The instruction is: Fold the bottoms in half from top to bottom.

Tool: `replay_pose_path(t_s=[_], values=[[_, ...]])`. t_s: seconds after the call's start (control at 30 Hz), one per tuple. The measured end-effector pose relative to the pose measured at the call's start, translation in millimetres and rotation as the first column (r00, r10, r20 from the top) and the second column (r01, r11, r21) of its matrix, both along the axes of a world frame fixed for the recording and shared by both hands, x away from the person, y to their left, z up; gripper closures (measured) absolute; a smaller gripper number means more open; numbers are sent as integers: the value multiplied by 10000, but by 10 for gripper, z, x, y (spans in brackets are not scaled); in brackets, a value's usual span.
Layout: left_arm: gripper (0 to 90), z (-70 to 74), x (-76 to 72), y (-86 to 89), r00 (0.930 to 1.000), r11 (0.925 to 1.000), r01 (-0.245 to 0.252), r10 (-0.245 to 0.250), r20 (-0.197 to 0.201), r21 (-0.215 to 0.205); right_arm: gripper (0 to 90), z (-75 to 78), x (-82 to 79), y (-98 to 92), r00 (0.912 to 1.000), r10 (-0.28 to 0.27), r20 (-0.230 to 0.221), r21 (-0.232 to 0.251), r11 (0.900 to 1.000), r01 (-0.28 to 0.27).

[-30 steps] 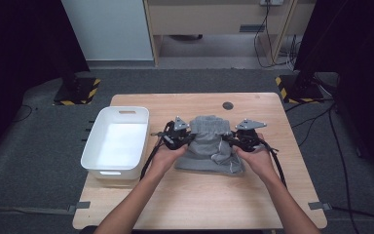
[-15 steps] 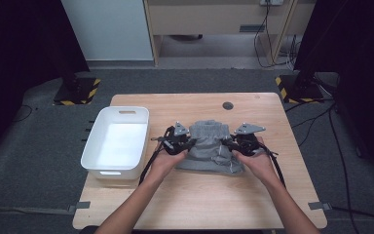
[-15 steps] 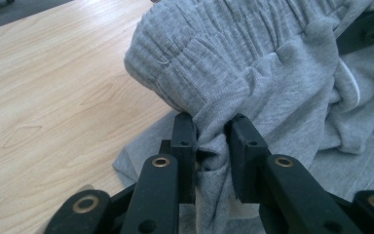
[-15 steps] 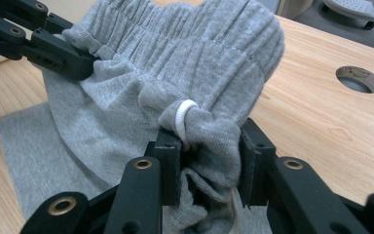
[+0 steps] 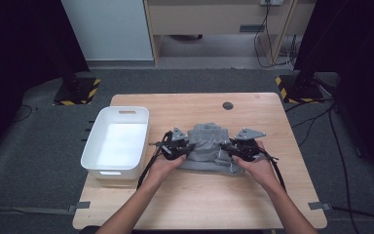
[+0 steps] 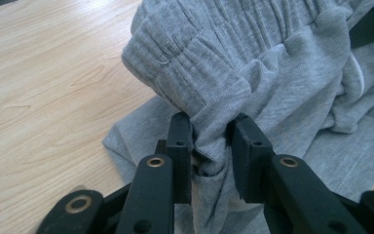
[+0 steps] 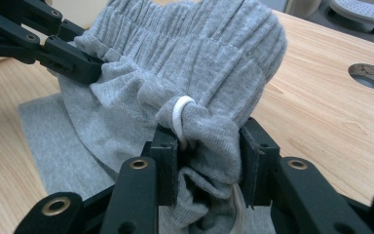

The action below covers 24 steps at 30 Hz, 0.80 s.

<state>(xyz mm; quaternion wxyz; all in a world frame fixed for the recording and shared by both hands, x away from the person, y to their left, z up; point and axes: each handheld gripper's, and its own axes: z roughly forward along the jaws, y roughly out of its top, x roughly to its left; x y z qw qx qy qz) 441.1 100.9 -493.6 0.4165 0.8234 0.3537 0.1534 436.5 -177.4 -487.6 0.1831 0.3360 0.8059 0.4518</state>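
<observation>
While both hands rest low on the bench (image 5: 185,204), the grey sweatpants (image 5: 207,146) lie bunched at the middle of the wooden top, waistband end humped up toward the far edge, flat cloth spread beneath.

Left tongs (image 5: 179,147) sit at the garment's left side. In the left gripper view the left tongs (image 6: 210,141) have a fold of grey knit between the jaws, just below the ribbed waistband; the cloth touches both pads. These jaws have just been opening, and the gap is narrow.

Right tongs (image 5: 236,148) sit at the garment's right side. In the right gripper view the right tongs (image 7: 207,153) bracket a thicker wad of cloth, with a white drawstring (image 7: 179,117) looped around it near the left pad. These jaws have also just been opening; the wad fills the gap and the fabric touches both pads.

White tub (image 5: 93,153) stands on the bench's left part, near the left hand and apart from the garment. A dark round hole (image 5: 228,105) marks the bench beyond the sweatpants.
</observation>
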Motion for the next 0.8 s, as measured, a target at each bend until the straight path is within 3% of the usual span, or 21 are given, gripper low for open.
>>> replay_pose_path(t_s=[0.2,0.47,0.6,0.8], values=[[643,20,-44,16,9999,9999,-141,141,60,-24,650,-25,-76,1,9998,125,128,-52,9999,-124],[581,185,-74,64,9987,9982,-371,386,324,-465,652,-77,-143,-17,9995,259,207,-70,9996,-257],[564,299,-9,42,9977,9965,-517,544,399,-663,651,-81,-155,-6,9990,373,241,-154,9992,-369],[547,411,177,-54,9968,9961,-650,676,421,-600,652,-96,-189,5,9978,570,332,-333,9979,-559]])
